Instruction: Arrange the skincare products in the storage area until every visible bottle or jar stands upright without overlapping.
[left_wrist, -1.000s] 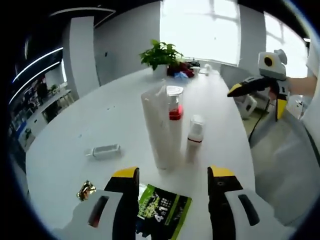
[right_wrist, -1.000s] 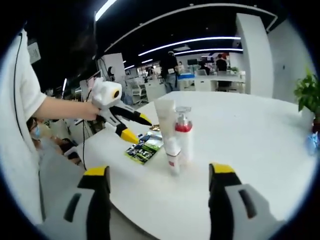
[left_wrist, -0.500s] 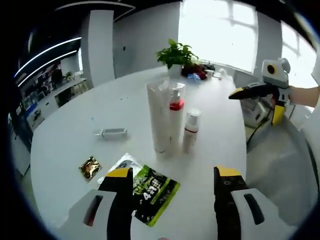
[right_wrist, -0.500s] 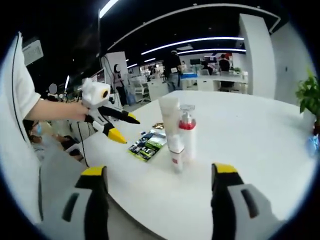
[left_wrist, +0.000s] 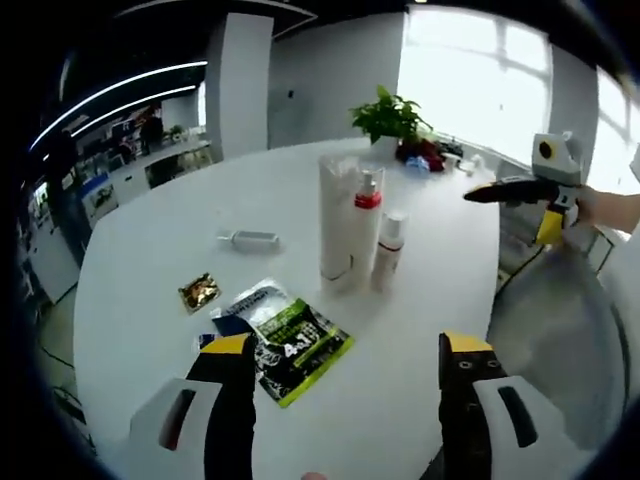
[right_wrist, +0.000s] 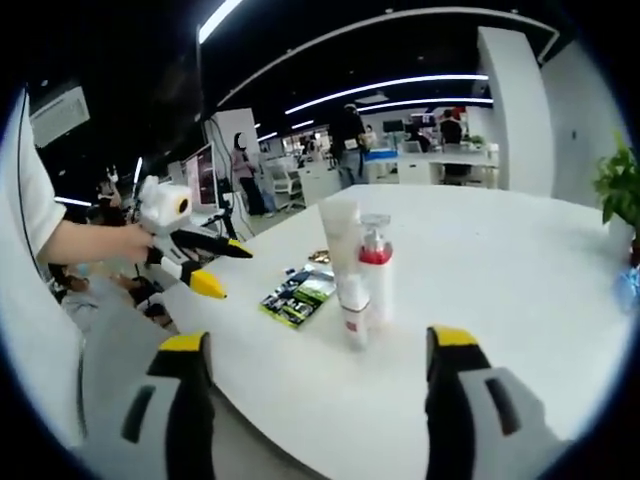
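Both grippers have backed away from the cluster over the last second: in the left gripper view the products sit further off than before, and more of the white table (left_wrist: 150, 290) shows around them. I hold the left gripper (left_wrist: 345, 350) low over the near edge with its jaws spread wide and nothing between them. The right gripper (right_wrist: 320, 345) is the same, jaws apart and empty, off the table edge on the other side.

Three products stand upright near the middle of the table, packed close: a tall white tube (left_wrist: 335, 215), a pump bottle (left_wrist: 364, 235) with a red collar just beside it, and a short white bottle (left_wrist: 388, 250) next to that. I cannot tell whether they touch. A small clear bottle (left_wrist: 250, 239) lies on its side, apart from the group on its far side. Nearer to me lie a green sachet (left_wrist: 290, 340), flat, and a small gold packet (left_wrist: 200, 291) beside it.

I judge the standing trio done, and the lying bottle is the step in hand. Next I need to reach over with the left gripper, which is nearer to it, close on the bottle across its body, tip it onto its base and set it down clear of the trio. The risk is brushing the tall tube on the way.
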